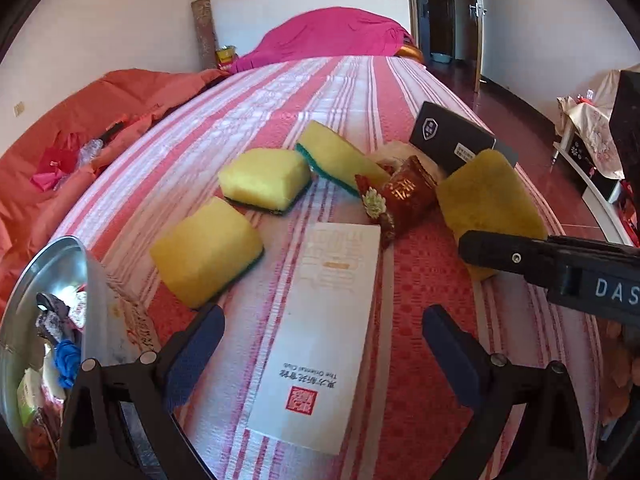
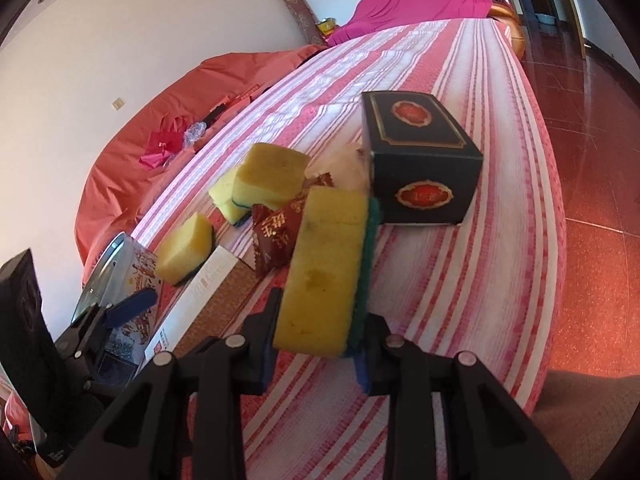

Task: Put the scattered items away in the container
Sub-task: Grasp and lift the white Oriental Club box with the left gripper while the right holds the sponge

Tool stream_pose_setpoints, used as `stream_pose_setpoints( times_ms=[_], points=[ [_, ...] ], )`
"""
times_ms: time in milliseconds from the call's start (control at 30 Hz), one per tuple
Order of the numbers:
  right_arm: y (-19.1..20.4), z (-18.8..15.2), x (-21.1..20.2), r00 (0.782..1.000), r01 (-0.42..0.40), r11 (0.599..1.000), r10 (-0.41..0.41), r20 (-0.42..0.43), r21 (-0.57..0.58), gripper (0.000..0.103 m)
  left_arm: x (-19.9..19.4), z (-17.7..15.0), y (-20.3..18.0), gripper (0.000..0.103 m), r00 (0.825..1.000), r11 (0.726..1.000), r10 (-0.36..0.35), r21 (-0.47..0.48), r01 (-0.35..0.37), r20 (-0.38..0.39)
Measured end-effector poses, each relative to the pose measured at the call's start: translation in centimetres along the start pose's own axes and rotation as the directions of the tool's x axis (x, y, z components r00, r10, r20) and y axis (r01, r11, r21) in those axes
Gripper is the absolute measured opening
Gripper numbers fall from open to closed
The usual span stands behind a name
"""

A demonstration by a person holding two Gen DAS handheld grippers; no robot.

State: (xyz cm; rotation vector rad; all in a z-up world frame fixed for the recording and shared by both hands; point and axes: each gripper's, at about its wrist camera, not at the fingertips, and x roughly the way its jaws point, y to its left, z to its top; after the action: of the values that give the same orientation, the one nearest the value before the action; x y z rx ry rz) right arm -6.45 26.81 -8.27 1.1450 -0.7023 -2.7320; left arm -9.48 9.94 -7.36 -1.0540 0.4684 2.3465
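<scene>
Right tongs hold one sponge above the striped bed; left tongs stand wide over a white box.

The right gripper (image 2: 316, 344) is closed on a yellow sponge with a green scrub side (image 2: 326, 268), lifted over the bedspread (image 2: 460, 280); its own view hides the fingertips behind the sponge, while the left view shows the arm with the letters "DAS", the rest cut off. The left gripper (image 1: 324, 344) is spread wide around the near end of a long white box (image 1: 320, 344) printed "The Oriental Club". Three more sponges (image 1: 208, 250) lie beyond, then a red candy packet (image 1: 408, 194), its writing hard to read. The dark box (image 2: 420, 160) shows red emblems only in the right view. The metal tin (image 1: 44, 280), probably the container, is cut by the left edge.
</scene>
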Motion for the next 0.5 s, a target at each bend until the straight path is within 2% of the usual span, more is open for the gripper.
stream_pose_setpoints(
  times_ms=[33, 100, 133, 233, 300, 400, 500],
  points=[
    [0.2, 0.0, 0.0, 1.0, 0.003, 1.0, -0.003, -0.001, -0.014, 0.03, 0.3, -0.1, 0.1, 0.095, 1.0, 1.0, -0.018, -0.004, 0.018, -0.014],
    [0.0, -0.2, -0.1, 1.0, 0.003, 1.0, -0.003, -0.008, -0.019, 0.03, 0.1, -0.3, 0.5, 0.049, 0.998, 0.997, -0.062, -0.034, 0.062, 0.0],
    [-0.2, -0.2, 0.0, 1.0, -0.002, 1.0, 0.002, -0.013, -0.011, 0.029, 0.0, -0.4, 0.6, 0.044, 0.998, 0.996, -0.068, -0.055, 0.069, 0.003],
    [-0.3, -0.1, 0.1, 1.0, -0.01, 1.0, 0.01, -0.016, -0.001, 0.029, -0.5, -0.6, 0.3, 0.044, 0.999, 0.992, -0.038, -0.119, 0.039, 0.014],
    [0.0, -0.1, 0.1, 1.0, 0.001, 1.0, -0.002, -0.016, -0.013, 0.029, -1.7, -0.8, -0.7, 0.044, 0.998, 0.994, 0.007, -0.11, -0.001, 0.062],
    [0.4, -0.3, -0.3, 1.0, 0.008, 1.0, -0.008, 0.001, -0.028, 0.029, -3.4, -1.0, -1.8, 0.044, 0.984, 0.992, 0.111, -0.08, -0.1, 0.14],
    [0.6, -0.3, -0.4, 1.0, -0.001, 0.999, 0.001, 0.0, -0.047, 0.029, -4.1, -1.0, -1.9, 0.044, 0.969, 0.982, 0.182, -0.09, -0.168, 0.17]
  ],
)
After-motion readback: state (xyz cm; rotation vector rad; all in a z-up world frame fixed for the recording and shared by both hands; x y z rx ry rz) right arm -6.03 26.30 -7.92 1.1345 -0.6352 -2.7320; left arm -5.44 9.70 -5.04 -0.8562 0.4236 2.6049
